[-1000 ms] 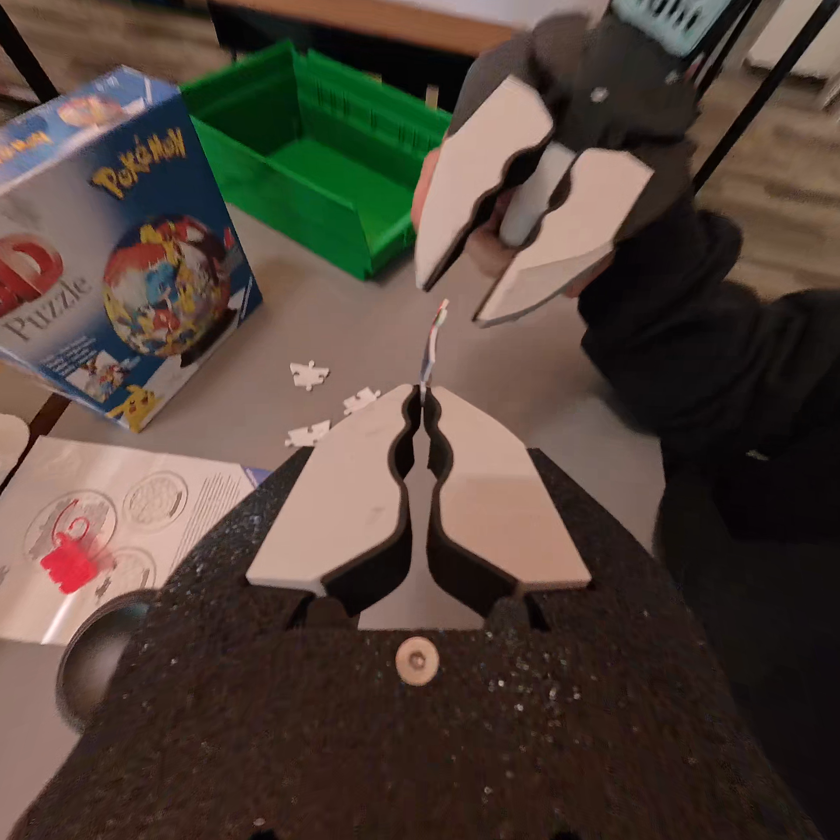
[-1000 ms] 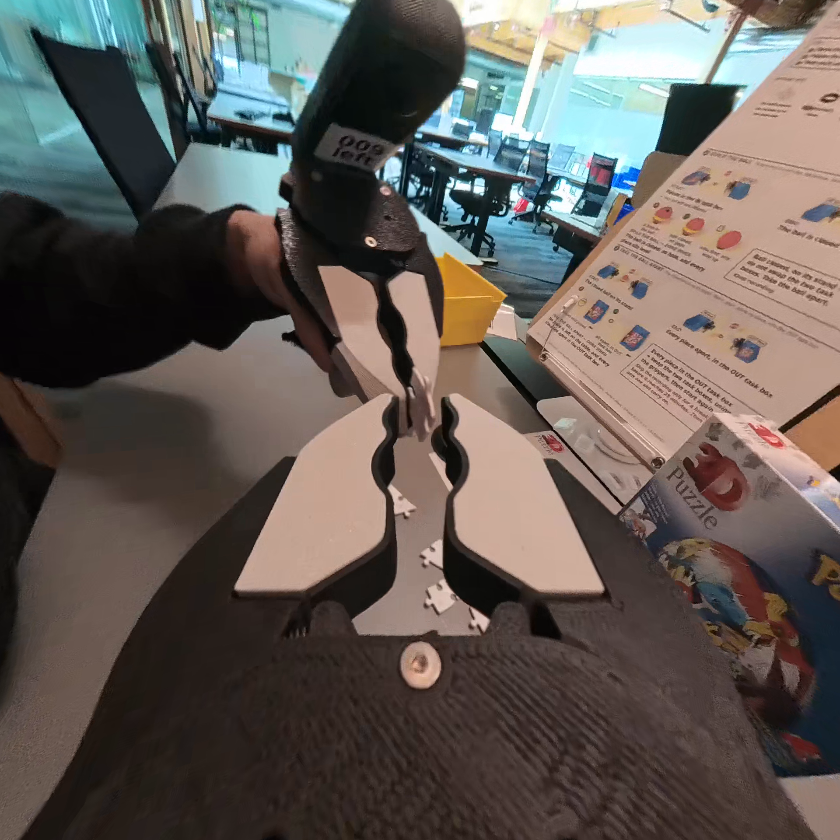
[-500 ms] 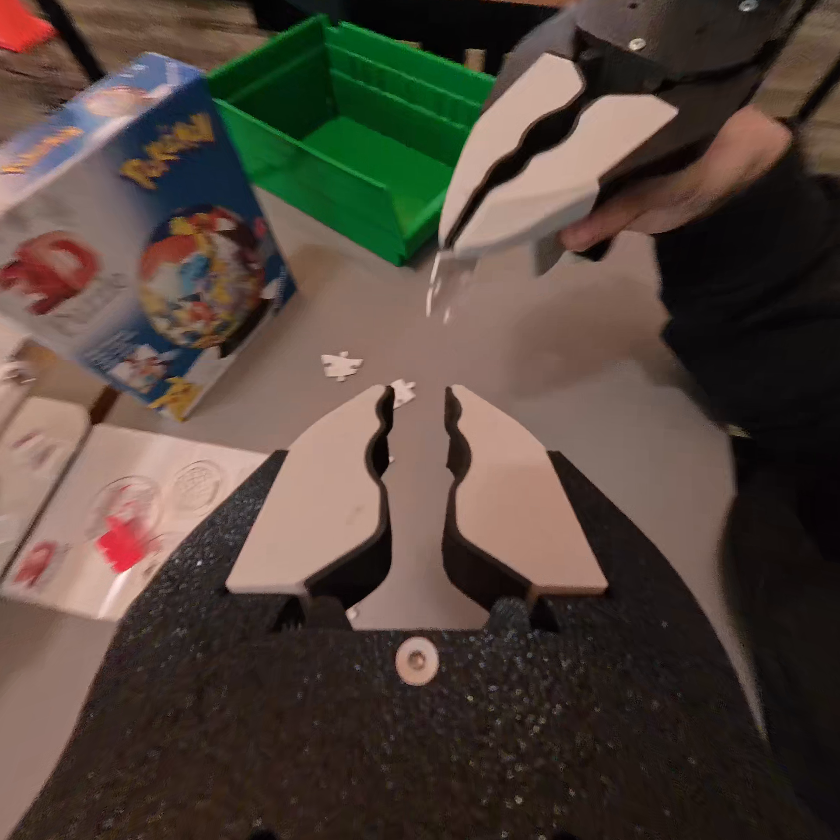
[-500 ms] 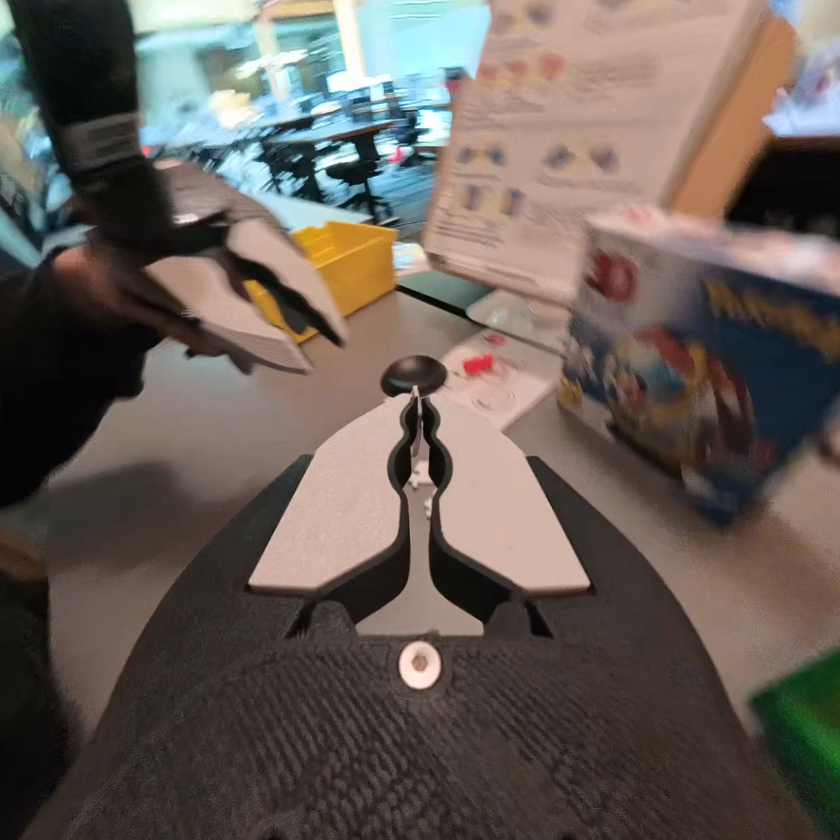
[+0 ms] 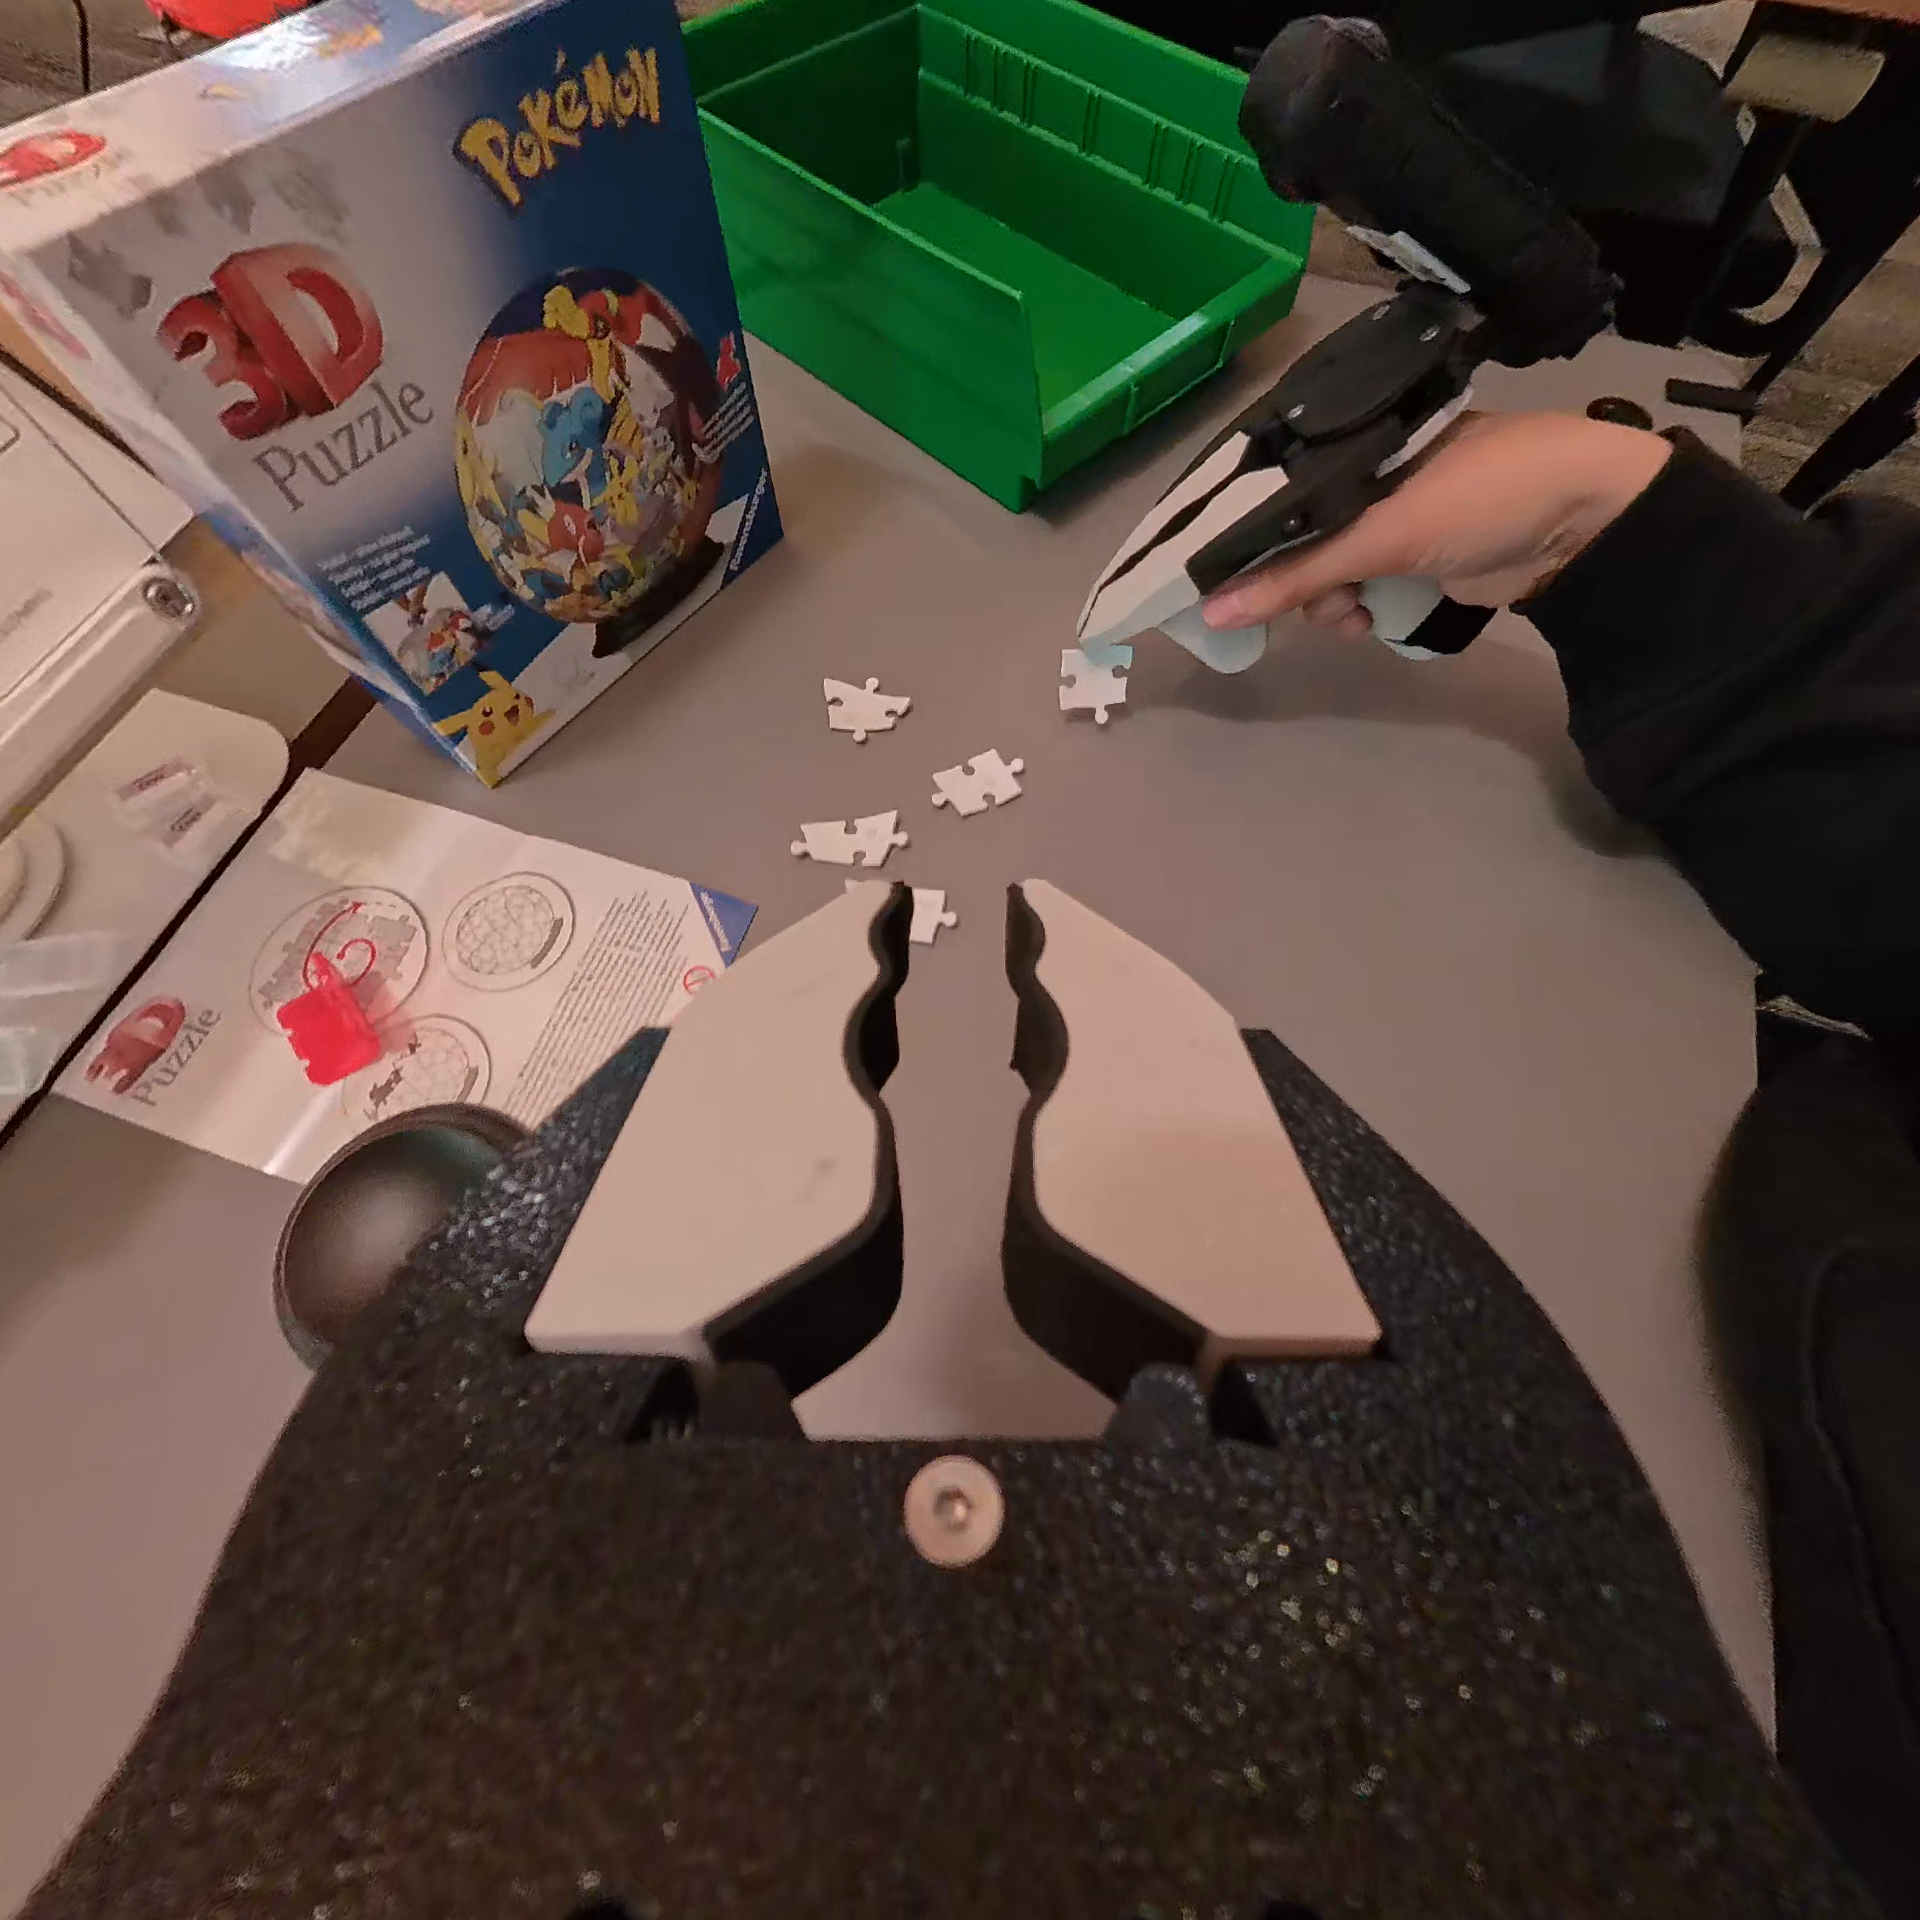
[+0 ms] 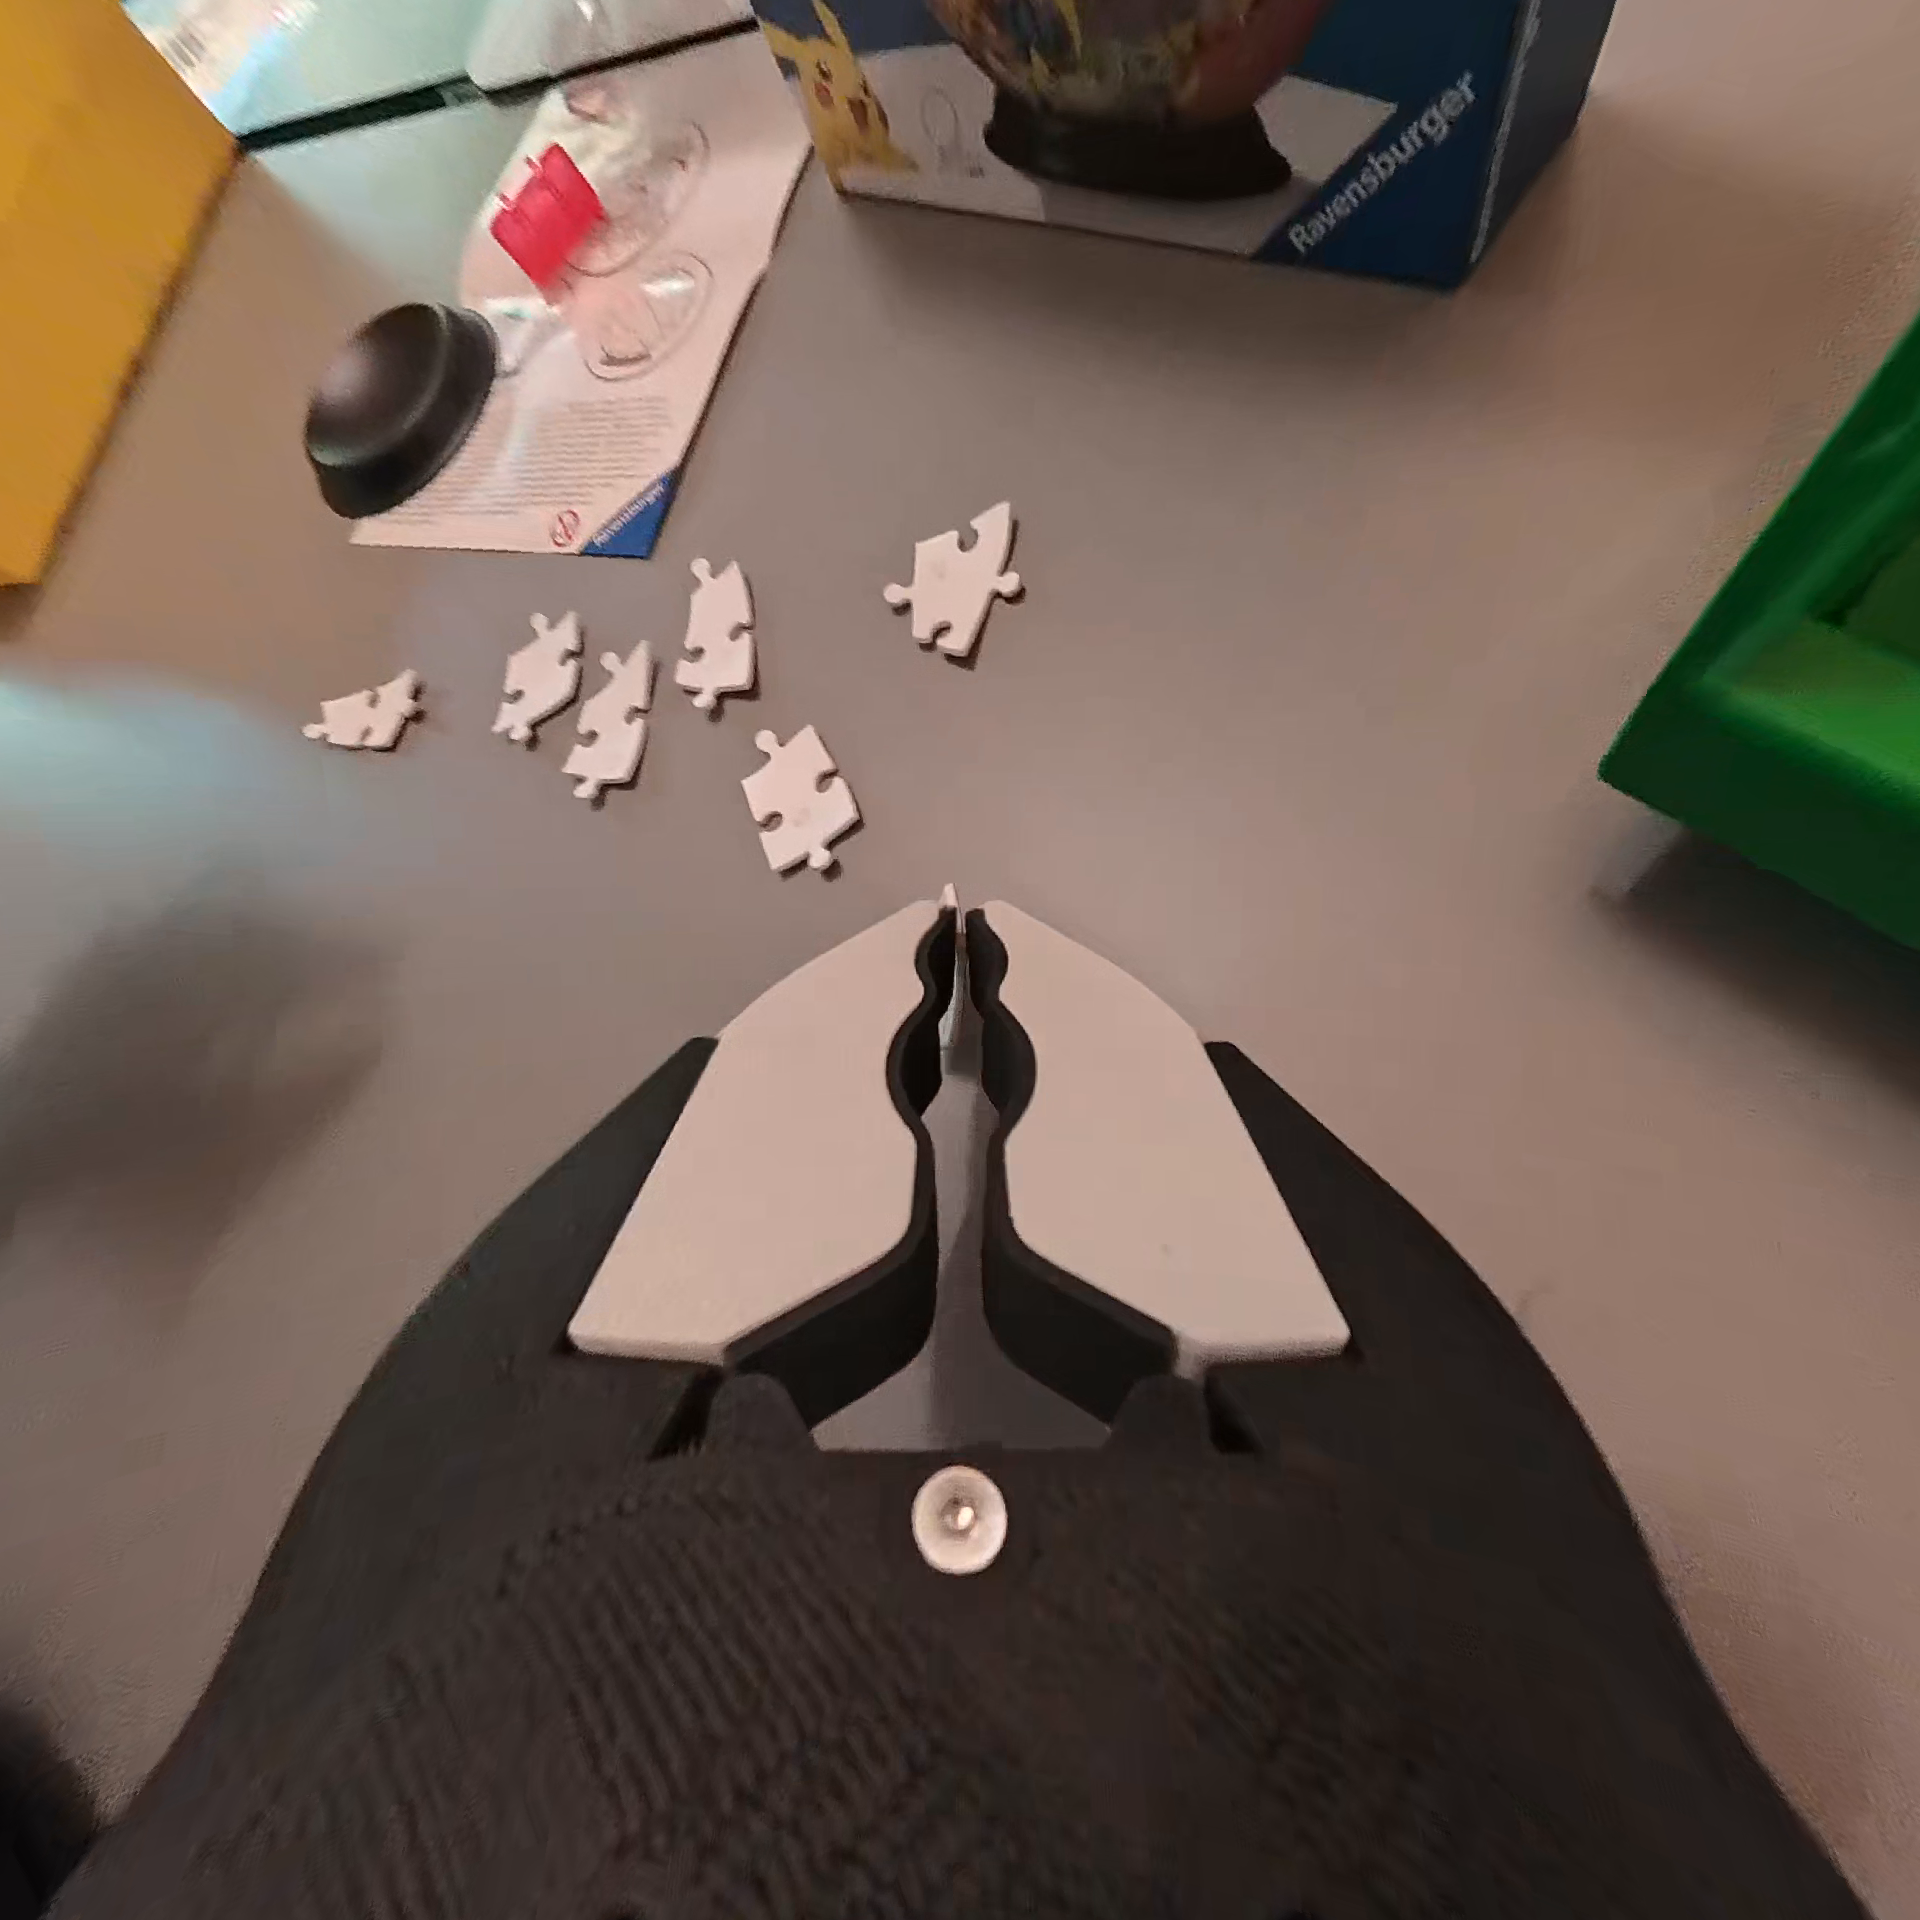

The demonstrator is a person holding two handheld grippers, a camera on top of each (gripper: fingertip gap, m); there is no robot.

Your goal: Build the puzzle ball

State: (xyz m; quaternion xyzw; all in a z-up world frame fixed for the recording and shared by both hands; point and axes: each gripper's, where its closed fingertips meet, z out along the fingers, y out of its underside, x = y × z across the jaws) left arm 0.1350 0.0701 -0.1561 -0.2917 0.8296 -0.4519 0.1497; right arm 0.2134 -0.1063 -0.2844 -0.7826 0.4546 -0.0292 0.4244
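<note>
Several white puzzle pieces [image 5: 977, 779] lie face down on the grey table [image 5: 1299, 883]; they also show in the right wrist view [image 6: 800, 795]. My left gripper [image 5: 958, 894] is open and empty, just above the nearest pieces. My right gripper [image 6: 961, 914] is shut on one puzzle piece [image 6: 948, 935], seen edge-on between the tips. In the left wrist view the right gripper [image 5: 1091, 629] points down at the table with that piece [image 5: 1091, 681] hanging from its tips, touching or nearly touching the surface.
The puzzle box [image 5: 416, 364] stands at the back left. A green bin [image 5: 987, 239] is behind the pieces. An instruction sheet [image 5: 582, 956], a red object [image 5: 322, 1029] and a black round stand [image 5: 364, 1236] lie left. A yellow bin [image 6: 83, 260] shows in the right wrist view. The grippers' ends are close to 25 centimetres from one another. My right tips are about 30 centimetres from the red object [image 5: 322, 1029], my left tips only 25 centimetres.
My left gripper held a piece up, then opened as the right gripper shut on it. The right gripper has carried the piece down to the table. The left gripper has lowered toward the loose pieces.
</note>
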